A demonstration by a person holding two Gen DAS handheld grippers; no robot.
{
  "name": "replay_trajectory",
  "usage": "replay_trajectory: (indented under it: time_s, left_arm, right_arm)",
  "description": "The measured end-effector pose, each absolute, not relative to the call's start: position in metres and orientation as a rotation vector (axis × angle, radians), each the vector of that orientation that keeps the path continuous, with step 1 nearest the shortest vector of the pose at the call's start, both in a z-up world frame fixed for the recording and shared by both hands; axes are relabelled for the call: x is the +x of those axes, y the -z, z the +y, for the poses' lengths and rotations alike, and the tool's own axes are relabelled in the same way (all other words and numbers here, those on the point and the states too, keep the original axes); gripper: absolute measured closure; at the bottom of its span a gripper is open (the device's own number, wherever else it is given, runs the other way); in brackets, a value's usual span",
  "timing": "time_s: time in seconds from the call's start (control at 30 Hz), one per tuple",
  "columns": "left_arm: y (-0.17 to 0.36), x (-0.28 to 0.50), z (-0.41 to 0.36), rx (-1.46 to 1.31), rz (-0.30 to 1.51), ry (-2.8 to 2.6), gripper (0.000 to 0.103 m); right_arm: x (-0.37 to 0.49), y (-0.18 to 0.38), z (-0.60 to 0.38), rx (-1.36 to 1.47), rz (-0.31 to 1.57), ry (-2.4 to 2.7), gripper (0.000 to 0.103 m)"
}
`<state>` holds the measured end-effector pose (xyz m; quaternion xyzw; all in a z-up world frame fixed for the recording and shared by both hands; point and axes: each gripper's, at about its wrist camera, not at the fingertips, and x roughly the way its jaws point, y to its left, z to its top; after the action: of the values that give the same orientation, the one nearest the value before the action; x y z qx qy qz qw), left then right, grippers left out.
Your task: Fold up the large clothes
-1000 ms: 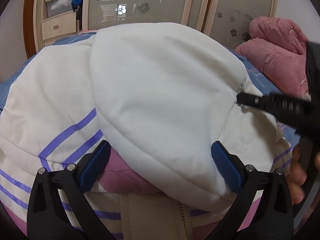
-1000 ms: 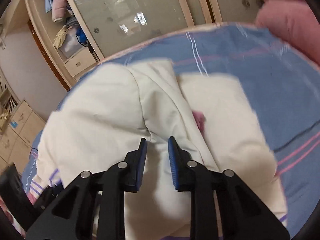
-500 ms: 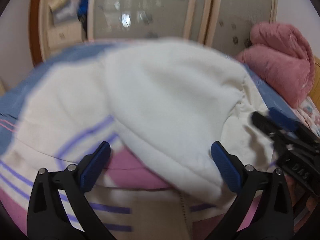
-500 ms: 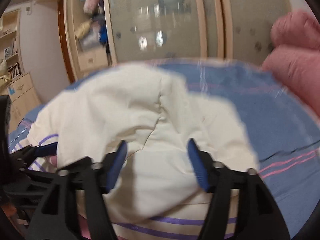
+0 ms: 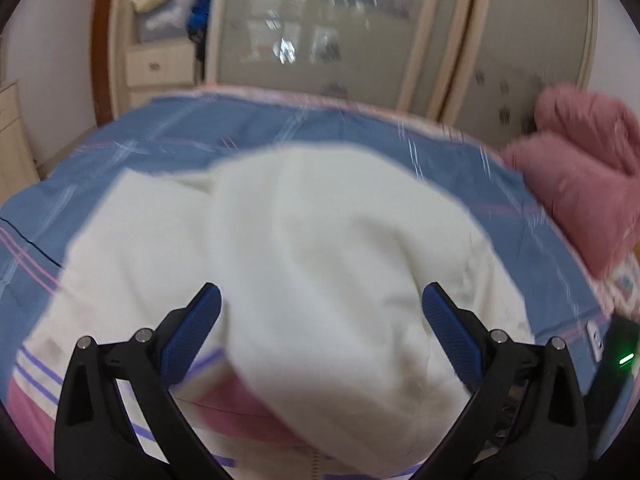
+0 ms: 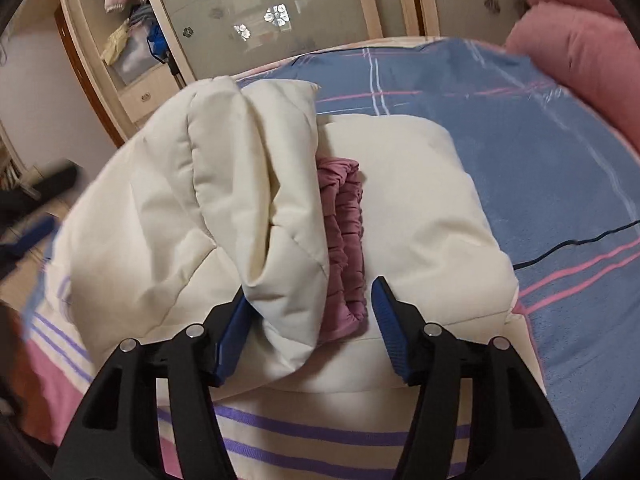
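Blue plaid bedsheet [image 6: 520, 152] carries the cream padded jacket w/ purple stripes [image 6: 420, 208], sleeves already folded in (mauve cuff [image 6: 348, 240] showing), body fold prob. left; left gripper [image 5: 320, 332] jaws open, empty; right gripper [image 6: 312, 320] jaws closing around sleeve end.

Bed [image 6: 500, 128], blue plaid sheet; cream padded jacket [image 6: 420, 208] on it, pink quilt [image 6: 580, 56] at edge.

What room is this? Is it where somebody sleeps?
Most likely a bedroom. A cream jacket lies on a bed with a blue striped sheet, a pink quilt is bundled at one end, and a wardrobe stands behind.
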<state>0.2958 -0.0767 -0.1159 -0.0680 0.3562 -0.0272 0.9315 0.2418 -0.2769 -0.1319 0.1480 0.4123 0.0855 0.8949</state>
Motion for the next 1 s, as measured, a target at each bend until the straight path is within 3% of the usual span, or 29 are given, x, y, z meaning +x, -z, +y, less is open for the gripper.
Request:
replay_trajectory:
  time_s: [0.23,0.33,0.6,0.73,1.0]
  left_arm:
    - [0.178,0.302,-0.078,-0.098,0.841,0.009,0.002]
    - [0.18,0.3,-0.087,-0.029,0.835,-0.02,0.002]
    - [0.158,0.282,-0.074,-0.123,0.735,-0.008,0.002]
    - [0.178,0.296,-0.07,-0.088,0.834,-0.052,0.002]
    - [0.156,0.276,-0.049,-0.247,0.715,-0.021,0.002]
  right_arm:
    - [0.217,0.103,-0.285,0.328,0.732,-0.152,0.044]
    - [0.222,0.108,-0.265,0.198,0.754,-0.074,0.044]
    - [0.24,0.138,-0.268,0.237,0.86,-0.094,0.035]
    - [0.238,0.135,-0.267,0.234,0.851,-0.101,0.034]
    - [0.198,0.083,-0.273,0.185,0.542,-0.057,0.034]
